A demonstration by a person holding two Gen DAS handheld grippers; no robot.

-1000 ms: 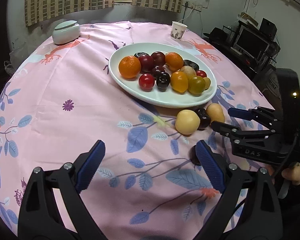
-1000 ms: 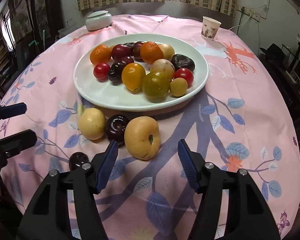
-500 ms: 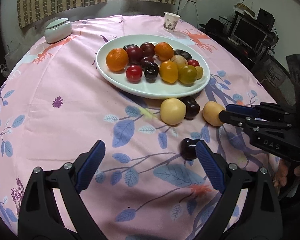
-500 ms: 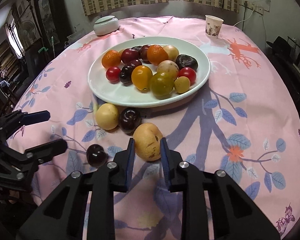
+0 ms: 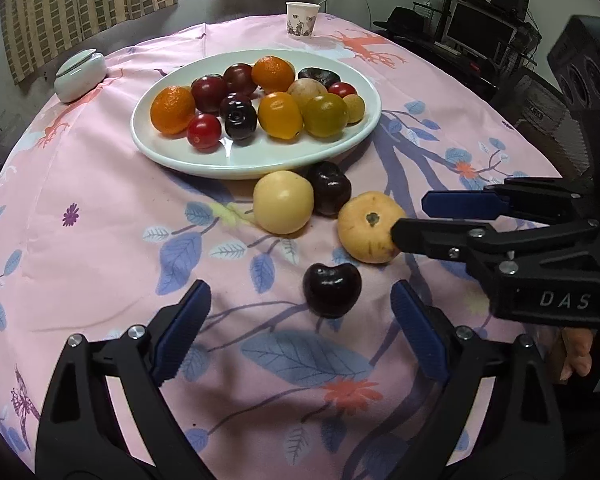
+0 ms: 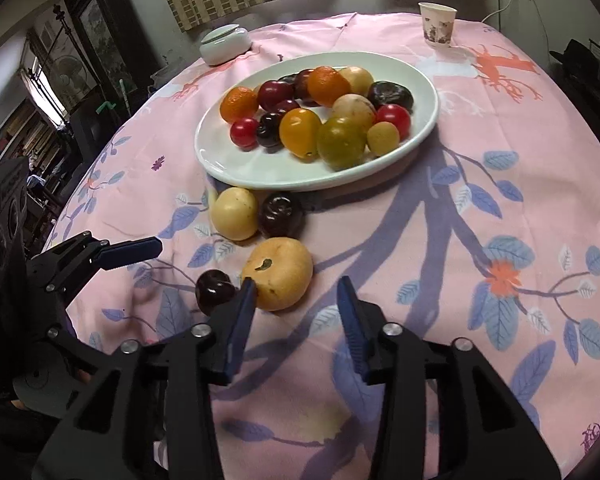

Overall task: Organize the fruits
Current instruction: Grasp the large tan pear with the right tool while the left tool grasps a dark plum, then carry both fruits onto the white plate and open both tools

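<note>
Fruits were found mostly on the plate (image 6: 428, 80), but the yellow pear (image 6: 278, 274) lay just ahead of the right gripper (image 6: 296, 308), whose jaws were parted, empty, the left pad touching it. Centring would be advised before closing; the left gripper (image 5: 300, 324) was held wide, empty, the dark plum (image 5: 332, 289) between its tips.

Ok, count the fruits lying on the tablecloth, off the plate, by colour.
Yellow fruits: 2
Dark purple fruits: 2
Total: 4
</note>
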